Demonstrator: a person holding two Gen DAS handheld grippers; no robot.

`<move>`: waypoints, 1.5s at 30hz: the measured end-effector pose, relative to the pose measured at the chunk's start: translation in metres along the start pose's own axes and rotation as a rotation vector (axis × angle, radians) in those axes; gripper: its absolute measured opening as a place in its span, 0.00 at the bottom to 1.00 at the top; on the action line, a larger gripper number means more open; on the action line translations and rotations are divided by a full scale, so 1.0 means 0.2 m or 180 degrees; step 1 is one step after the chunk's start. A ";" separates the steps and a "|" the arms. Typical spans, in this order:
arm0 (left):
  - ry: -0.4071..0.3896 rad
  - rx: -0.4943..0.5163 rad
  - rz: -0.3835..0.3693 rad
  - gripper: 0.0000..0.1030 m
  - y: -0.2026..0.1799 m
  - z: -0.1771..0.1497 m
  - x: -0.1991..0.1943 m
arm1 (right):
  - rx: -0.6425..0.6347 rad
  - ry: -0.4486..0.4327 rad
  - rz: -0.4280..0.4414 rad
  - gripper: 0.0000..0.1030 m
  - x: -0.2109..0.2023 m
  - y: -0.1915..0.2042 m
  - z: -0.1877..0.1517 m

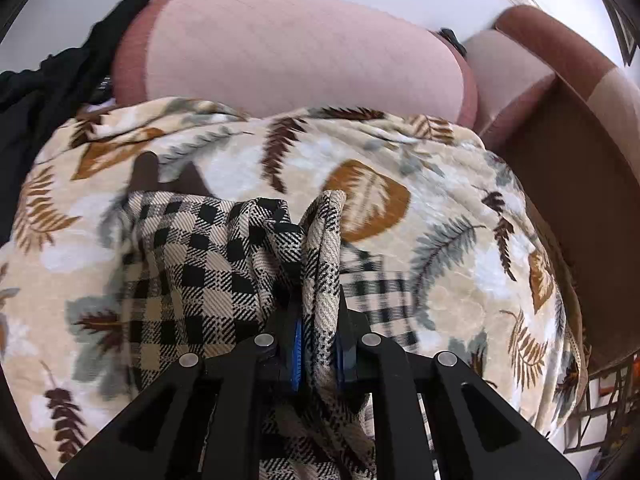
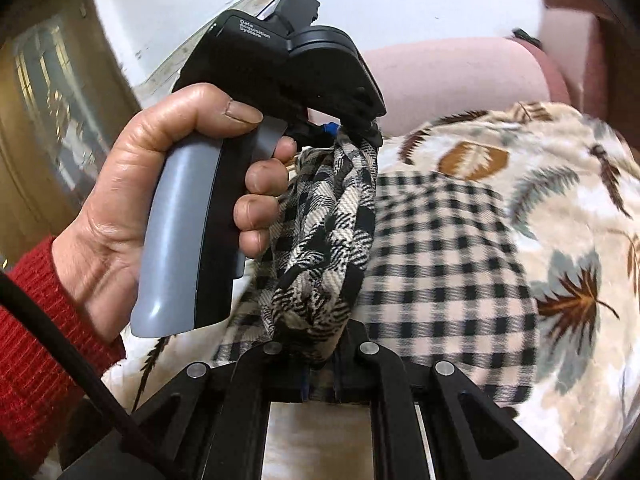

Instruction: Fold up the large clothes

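A black-and-beige checked garment [image 1: 200, 256] lies on a leaf-patterned blanket [image 1: 460, 248]. My left gripper [image 1: 318, 344] is shut on a bunched edge of it, lifted off the blanket. In the right wrist view the garment [image 2: 440, 264] spreads flat to the right while a gathered strip [image 2: 324, 248] hangs between the two grippers. My right gripper [image 2: 320, 376] is shut on the strip's lower end. The left gripper [image 2: 352, 128], held by a hand in a red sleeve, grips the upper end just above and ahead of mine.
The blanket covers a sofa seat with a pink back cushion [image 1: 300, 52] and a brown armrest [image 1: 568, 92]. A black cloth [image 1: 52, 80] lies at the far left. A white wall [image 2: 200, 0] is behind, and a door [image 2: 44, 100] at the left.
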State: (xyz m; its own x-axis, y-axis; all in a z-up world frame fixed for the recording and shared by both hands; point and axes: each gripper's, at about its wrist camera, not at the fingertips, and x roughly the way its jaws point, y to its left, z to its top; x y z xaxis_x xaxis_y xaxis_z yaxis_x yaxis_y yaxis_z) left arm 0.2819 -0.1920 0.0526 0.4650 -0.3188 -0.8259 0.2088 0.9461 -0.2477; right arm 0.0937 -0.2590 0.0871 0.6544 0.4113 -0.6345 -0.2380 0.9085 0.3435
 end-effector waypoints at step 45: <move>-0.0332 -0.0176 0.0520 0.64 0.33 -0.88 -0.41 | 0.1150 0.0020 0.0248 0.12 0.33 -0.76 0.40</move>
State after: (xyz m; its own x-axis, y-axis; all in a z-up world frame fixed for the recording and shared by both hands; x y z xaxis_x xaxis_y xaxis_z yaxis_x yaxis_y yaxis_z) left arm 0.1058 -0.0924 0.0154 0.5761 -0.1622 -0.8011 0.0770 0.9865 -0.1444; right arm 0.2306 -0.3765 0.0483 0.6397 0.4796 -0.6006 -0.0175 0.7903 0.6124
